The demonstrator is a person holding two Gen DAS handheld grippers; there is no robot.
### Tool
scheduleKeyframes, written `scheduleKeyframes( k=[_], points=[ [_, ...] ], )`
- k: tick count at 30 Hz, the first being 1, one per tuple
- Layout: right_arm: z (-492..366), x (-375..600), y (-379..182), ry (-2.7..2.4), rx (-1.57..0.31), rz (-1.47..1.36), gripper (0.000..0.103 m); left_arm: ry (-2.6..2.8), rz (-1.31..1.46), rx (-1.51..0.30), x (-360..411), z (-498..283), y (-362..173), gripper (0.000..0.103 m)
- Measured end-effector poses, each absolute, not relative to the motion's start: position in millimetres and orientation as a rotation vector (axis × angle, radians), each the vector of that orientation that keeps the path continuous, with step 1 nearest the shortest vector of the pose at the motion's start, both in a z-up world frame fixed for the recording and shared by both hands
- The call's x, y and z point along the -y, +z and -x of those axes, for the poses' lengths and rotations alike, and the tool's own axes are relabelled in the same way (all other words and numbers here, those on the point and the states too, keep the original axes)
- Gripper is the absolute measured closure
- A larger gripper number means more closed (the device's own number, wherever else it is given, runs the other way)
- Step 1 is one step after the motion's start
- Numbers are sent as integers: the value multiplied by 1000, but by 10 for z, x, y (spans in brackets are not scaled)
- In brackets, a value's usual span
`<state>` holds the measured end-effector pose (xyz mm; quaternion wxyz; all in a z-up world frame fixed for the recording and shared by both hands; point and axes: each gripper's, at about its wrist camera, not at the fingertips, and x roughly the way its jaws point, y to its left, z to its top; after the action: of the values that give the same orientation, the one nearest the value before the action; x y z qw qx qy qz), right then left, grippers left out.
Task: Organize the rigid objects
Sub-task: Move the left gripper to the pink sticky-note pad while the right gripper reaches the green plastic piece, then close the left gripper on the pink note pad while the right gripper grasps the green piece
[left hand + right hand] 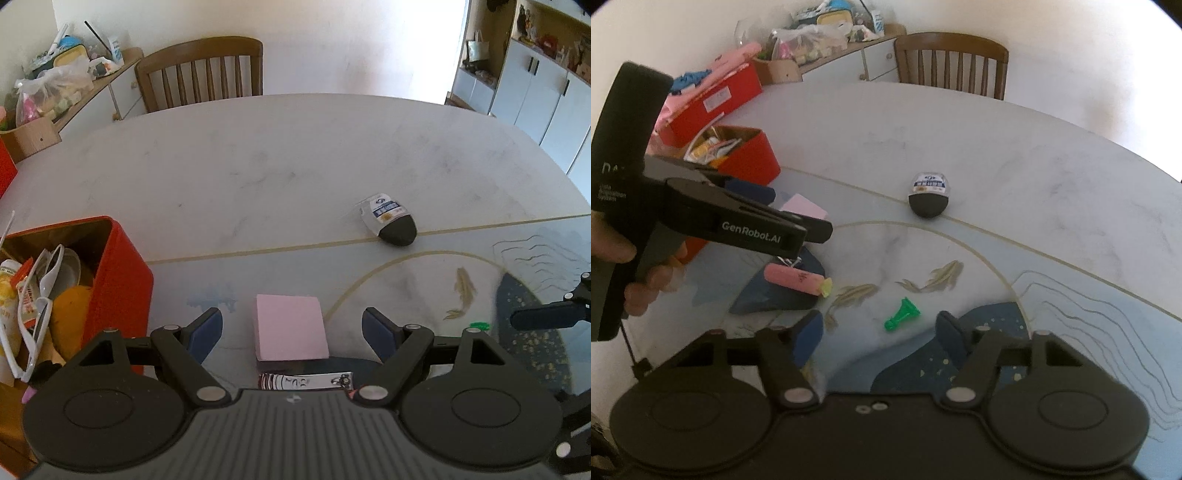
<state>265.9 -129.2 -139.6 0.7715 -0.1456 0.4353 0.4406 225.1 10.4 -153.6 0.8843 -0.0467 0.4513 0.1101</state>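
Currently left gripper (291, 332) is held wide around pink sticky-note pad (291, 326), untouched; light, stiff block, best pinched across its side edges; right gripper (879, 334) gapes, empty, behind green pawn (900, 314).

A pale marble-look table (258, 155) with painted fish and gold lines carries a red open box (125, 273) of clutter, a pink notepad (291, 332), a dark oval thing with a white label (929, 197), a green pawn-shaped piece (903, 314) and a pink roll (794, 278).
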Motion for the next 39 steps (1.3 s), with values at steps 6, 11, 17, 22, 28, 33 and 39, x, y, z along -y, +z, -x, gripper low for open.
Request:
scheduleKeyframes(
  k=[6, 11, 17, 22, 28, 33, 39],
  points=[
    [-2692, 1254, -1469, 948, -943, 332, 58, 225, 59, -937, -66, -2290, -1611, 22],
    [-2677, 1208, -1502, 930, -922, 371, 67, 214, 38, -940, -40, -2316, -1644, 30],
    [-2661, 1177, -1512, 906, -907, 393, 80, 197, 35, -938, -16, -2328, -1616, 52],
    [-2656, 1195, -1514, 899, -902, 386, 81, 201, 40, -940, -30, -2313, -1604, 62],
    [-2631, 1238, -1474, 899, -906, 359, 81, 193, 52, -930, -13, -2278, -1527, 62],
    [-2584, 1298, -1352, 903, -887, 342, 81, 180, 60, -917, 25, -2214, -1413, 62],
    [-2484, 1367, -1151, 911, -858, 318, 81, 160, 72, -892, 62, -2099, -1213, 62]
  ],
)
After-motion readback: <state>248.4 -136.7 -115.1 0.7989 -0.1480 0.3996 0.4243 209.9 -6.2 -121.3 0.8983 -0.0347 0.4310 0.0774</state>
